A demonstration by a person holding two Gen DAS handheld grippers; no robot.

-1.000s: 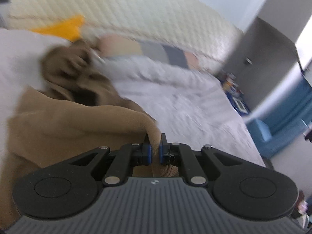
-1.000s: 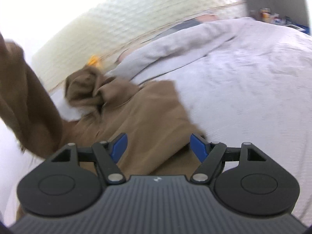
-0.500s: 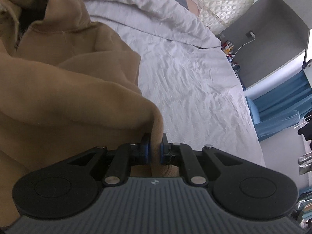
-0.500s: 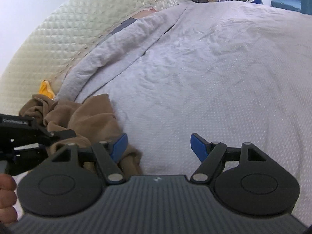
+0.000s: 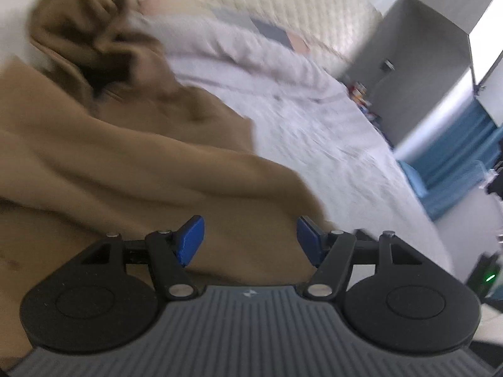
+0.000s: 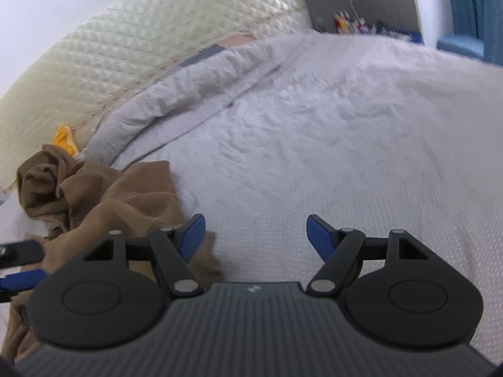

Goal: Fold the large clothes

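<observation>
A large brown hoodie (image 5: 125,163) lies crumpled on the pale grey bed (image 5: 330,163), its hood bunched at the far left. My left gripper (image 5: 250,238) is open and empty, hovering just above the hoodie's near fold. In the right wrist view the hoodie (image 6: 125,201) lies at the left and my right gripper (image 6: 255,238) is open and empty over the bedspread (image 6: 345,144), just right of the hoodie's edge. The left gripper's blue fingertip (image 6: 22,278) shows at the far left edge.
A quilted cream headboard (image 6: 157,40) runs behind the bed, with a folded grey duvet edge (image 6: 195,88) and an orange item (image 6: 64,139) near it. A grey cabinet (image 5: 418,72) and blue curtain (image 5: 465,144) stand past the bed's right side.
My left gripper was shut on a fold of the hoodie; it has opened and let the cloth drop onto the bed. The right gripper stayed open, shifting slightly.
</observation>
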